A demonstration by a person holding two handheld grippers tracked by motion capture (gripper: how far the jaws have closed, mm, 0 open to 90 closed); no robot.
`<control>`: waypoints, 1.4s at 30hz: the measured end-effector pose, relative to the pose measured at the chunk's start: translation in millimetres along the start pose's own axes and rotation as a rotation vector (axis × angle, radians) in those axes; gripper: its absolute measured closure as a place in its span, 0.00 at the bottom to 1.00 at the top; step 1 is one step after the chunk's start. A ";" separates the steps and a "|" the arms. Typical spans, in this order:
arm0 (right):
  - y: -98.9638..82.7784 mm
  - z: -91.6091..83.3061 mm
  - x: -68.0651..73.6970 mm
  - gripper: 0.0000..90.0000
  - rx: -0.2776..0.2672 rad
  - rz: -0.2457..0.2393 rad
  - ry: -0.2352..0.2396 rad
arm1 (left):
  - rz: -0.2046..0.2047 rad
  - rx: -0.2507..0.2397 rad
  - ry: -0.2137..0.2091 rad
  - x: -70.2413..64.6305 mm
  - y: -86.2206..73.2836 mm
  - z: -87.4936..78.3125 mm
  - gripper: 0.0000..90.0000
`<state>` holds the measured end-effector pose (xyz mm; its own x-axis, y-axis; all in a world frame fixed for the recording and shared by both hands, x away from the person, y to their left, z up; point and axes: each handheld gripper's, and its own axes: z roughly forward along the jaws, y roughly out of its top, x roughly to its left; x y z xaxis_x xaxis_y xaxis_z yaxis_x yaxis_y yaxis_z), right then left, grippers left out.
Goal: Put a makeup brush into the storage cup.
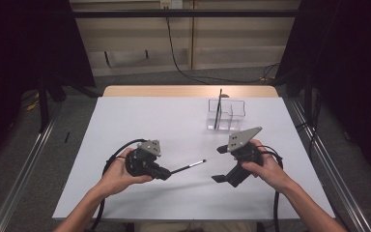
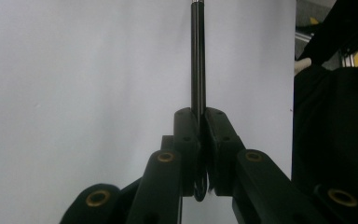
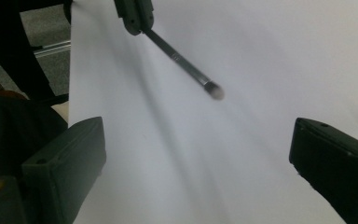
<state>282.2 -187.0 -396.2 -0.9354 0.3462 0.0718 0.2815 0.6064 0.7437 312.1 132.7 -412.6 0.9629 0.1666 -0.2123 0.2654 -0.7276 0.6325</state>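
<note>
Clearly, the brush (image 1: pixel 188 167) is slim, black, soft-tipped.

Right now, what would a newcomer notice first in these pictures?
First, the thin black brush clamped in the left gripper, pointing at the right gripper, whose jaws stand wide open and empty. Behind, on the white table, a clear holder has another dark stick upright in it.

A thin black makeup brush with a silver ferrule and small dark tip (image 1: pixel 189 166) hangs above the white table, lying almost level, tip pointing toward two o'clock, its handle end clamped at the eight o'clock end
</note>
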 end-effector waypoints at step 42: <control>-31.3 -3.6 20.2 0.06 -0.389 0.106 -0.109 | -0.033 -0.367 0.052 -10.5 -28.6 -8.8 0.93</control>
<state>253.8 -201.5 -415.6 -0.8719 0.4781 0.1060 0.2532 0.2547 0.9333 294.9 157.7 -421.9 0.9523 0.2261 -0.2050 0.2872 -0.4359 0.8529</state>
